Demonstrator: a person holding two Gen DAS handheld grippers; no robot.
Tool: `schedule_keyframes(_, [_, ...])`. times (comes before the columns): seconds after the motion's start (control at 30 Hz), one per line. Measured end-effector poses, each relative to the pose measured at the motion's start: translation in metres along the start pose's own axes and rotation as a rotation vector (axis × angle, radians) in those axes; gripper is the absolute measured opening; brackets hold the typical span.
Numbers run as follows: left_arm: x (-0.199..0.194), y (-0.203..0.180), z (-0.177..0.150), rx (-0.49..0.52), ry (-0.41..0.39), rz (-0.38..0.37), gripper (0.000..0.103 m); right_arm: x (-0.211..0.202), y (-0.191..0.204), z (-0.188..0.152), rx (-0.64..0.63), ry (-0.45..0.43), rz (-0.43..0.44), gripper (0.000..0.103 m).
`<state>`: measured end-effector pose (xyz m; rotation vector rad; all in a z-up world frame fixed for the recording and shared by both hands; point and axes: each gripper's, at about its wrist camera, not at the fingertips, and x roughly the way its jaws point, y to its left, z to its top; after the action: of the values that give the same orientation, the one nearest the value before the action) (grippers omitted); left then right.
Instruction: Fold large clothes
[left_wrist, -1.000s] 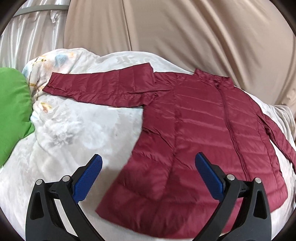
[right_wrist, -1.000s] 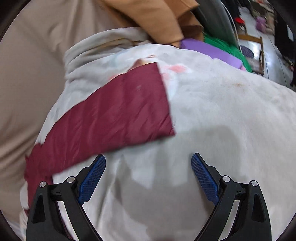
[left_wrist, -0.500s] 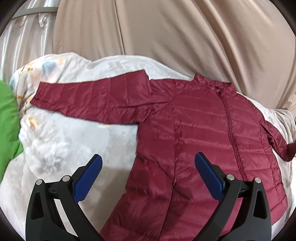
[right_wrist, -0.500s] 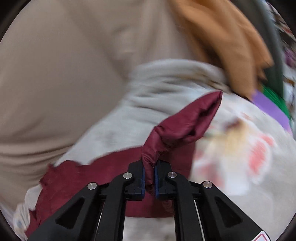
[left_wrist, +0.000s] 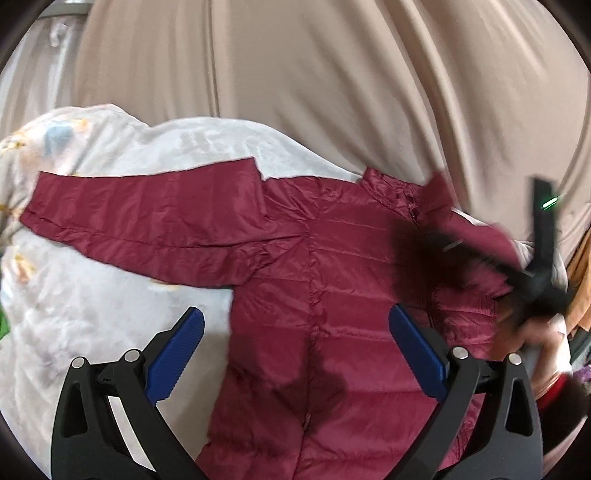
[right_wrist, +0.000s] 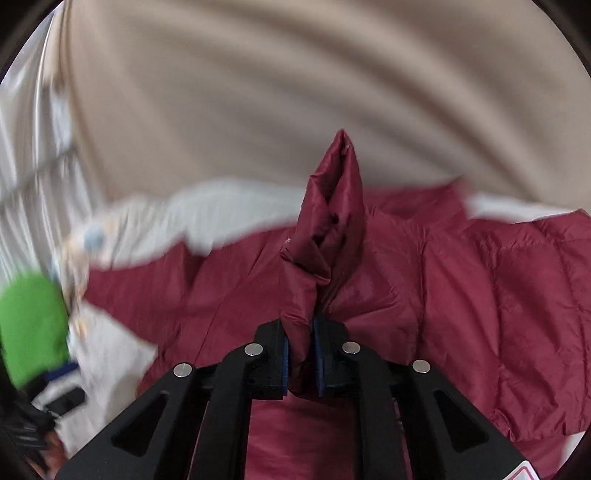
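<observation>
— Where does the jacket (left_wrist: 332, 302) lie?

— Flat on the blanket (left_wrist: 110, 314), curtain (left_wrist: 332, 92) behind it. One sleeve (left_wrist: 147, 218) stretches out leftward.

— And your grippers?

— My left gripper (left_wrist: 295, 354) hangs over the body, jaws apart. My right gripper (right_wrist: 301, 354) pinches the other sleeve (right_wrist: 332, 206), lifted over the jacket (tip standing upward).

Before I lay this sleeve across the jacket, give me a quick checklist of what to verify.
1. Right tongs clamped on the sleeve: ok.
2. Sleeve lifted over the jacket body: ok.
3. Left tongs open and free above the jacket: ok.
4. Other sleeve spread flat on the blanket: ok.
5. Jacket front smooth: not ok, some wrinkles.
6. Hem lying flat: cannot tell, hidden by the tongs.
</observation>
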<state>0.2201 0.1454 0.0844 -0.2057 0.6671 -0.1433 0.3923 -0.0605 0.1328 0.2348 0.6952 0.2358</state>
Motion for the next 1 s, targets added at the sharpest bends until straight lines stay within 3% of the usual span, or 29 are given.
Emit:
schedule_keyframes(0.13, [0.035,-0.006,0.007,-0.023,0.083,-0.095,0.098,0.037,0.036,-0.030,-0.105,0.125,0.021,0.029])
schedule_keyframes(0.27, [0.073,-0.009,0.012,-0.084,0.174,-0.172,0.098,-0.015,0.027,-0.037,-0.141,0.052,0.046,0.054])
schedule_keyframes(0.33, [0.093,-0.013,0.016,-0.121,0.208,-0.200,0.098,-0.050,-0.002,-0.038,-0.137,-0.010,-0.015,0.057])
schedule_keyframes(0.4, [0.114,-0.020,0.019,-0.123,0.241,-0.212,0.098,-0.077,-0.041,-0.039,-0.106,-0.044,-0.119,0.059])
schedule_keyframes(0.43, [0.127,-0.024,0.021,-0.117,0.264,-0.206,0.097,-0.094,-0.068,-0.041,-0.084,-0.057,-0.211,0.059])
schedule_keyframes(0.53, [0.150,-0.031,0.023,-0.127,0.299,-0.189,0.075,-0.123,-0.136,-0.051,0.027,-0.050,-0.392,0.061])
schedule_keyframes(0.6, [0.156,-0.037,0.025,-0.107,0.304,-0.226,0.030,-0.135,-0.174,-0.057,0.119,-0.041,-0.446,0.061])
schedule_keyframes(0.67, [0.155,-0.042,0.031,-0.093,0.292,-0.267,0.007,-0.145,-0.213,-0.065,0.235,-0.039,-0.463,0.061])
schedule_keyframes(0.77, [0.136,-0.042,0.052,-0.062,0.188,-0.254,0.004,-0.141,-0.240,-0.067,0.339,-0.042,-0.444,0.061])
schedule_keyframes(0.87, [0.123,-0.031,0.068,-0.053,0.114,-0.218,0.004,-0.124,-0.239,-0.064,0.381,-0.051,-0.409,0.061])
schedule_keyframes(1.0, [0.151,-0.018,0.055,-0.015,0.175,-0.138,0.004,-0.101,-0.228,-0.061,0.361,-0.042,-0.397,0.061])
